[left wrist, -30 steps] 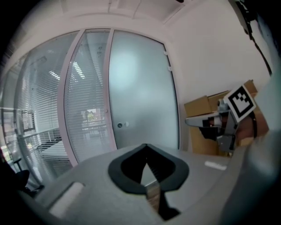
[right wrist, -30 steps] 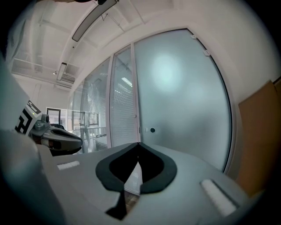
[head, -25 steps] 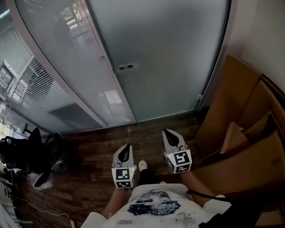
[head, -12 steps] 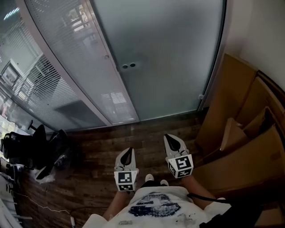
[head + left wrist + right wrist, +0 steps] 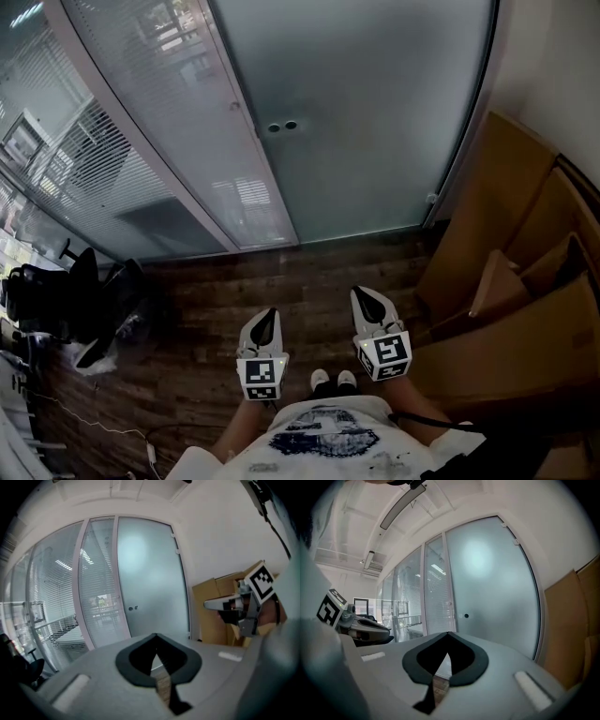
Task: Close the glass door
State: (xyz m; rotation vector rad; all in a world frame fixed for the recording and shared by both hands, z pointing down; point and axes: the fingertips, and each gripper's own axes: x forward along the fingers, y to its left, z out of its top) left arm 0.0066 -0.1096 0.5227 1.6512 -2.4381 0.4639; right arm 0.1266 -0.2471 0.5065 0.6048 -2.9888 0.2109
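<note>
Since a second ago your view has pulled back a little from the glass door (image 5: 375, 122): its bottom edge sits higher in the head view, and both your shoes (image 5: 330, 380) now show side by side where only one did. Your two tools have kept their places in front of you.

Head view: the frosted door stands at the far edge of the wooden floor (image 5: 309, 272), in line with the glass partition (image 5: 141, 141) on its left, whose blinds show through. Two small round lock fittings (image 5: 281, 126) sit near the door's left edge. Your left tool (image 5: 269, 312) and right tool (image 5: 362, 293) hang over the near part of the floor, well apart from the door, both pointing towards it. Cardboard boxes (image 5: 506, 281) line the floor's right edge, and a black chair (image 5: 75, 300) stands at the left edge.

Left gripper view: your left tool (image 5: 156, 637) has its jaws brought together to a point, with nothing between them. The door (image 5: 150, 578) fills its frame ahead, and your right tool (image 5: 207, 605) shows at the right before the cardboard (image 5: 211, 606).

Right gripper view: your right tool (image 5: 448, 634) is likewise closed and empty. The door (image 5: 497, 588) stands ahead, and your left tool (image 5: 389, 632) shows at the left.
</note>
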